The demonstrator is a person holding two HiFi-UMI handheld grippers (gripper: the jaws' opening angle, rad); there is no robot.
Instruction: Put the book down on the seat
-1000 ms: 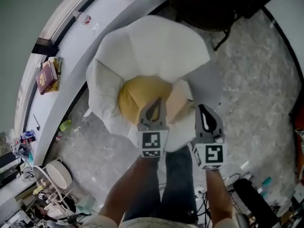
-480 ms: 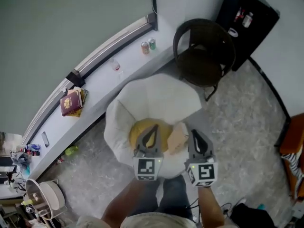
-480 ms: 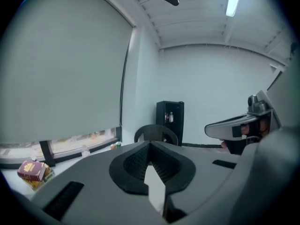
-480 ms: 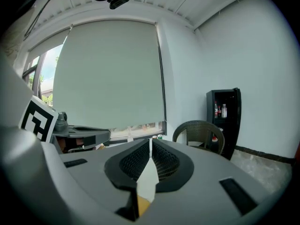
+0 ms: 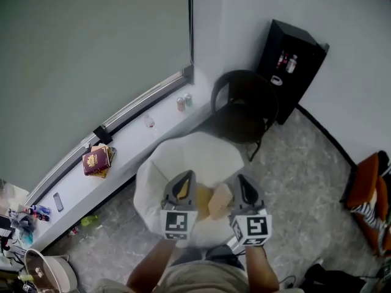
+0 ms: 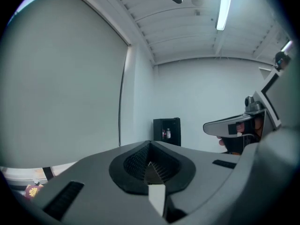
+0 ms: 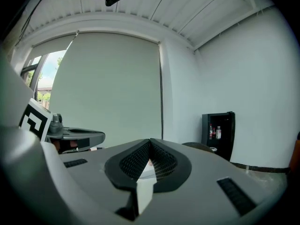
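Observation:
A tan book [image 5: 220,200] lies on the seat of the white armchair [image 5: 189,154], beside a yellow cushion [image 5: 201,198]. My left gripper [image 5: 184,177] is held up over the cushion, left of the book, shut and empty. My right gripper [image 5: 242,180] hovers just right of the book, also shut with nothing in it. In the left gripper view the jaws [image 6: 150,148] meet at their tips and point at the far wall. The right gripper view shows the same closed jaws [image 7: 150,144], aimed level into the room.
A black chair [image 5: 244,105] stands behind the armchair and a black cabinet [image 5: 292,60] with bottles in the corner. The white window ledge [image 5: 131,133] carries two cans [image 5: 184,101] and a maroon book [image 5: 96,162]. An orange seat [image 5: 366,191] is at the right edge.
The head view has risen and pulled back, so the armchair looks smaller. Both grippers have lifted off the seat and stayed shut; the book rests where it was.

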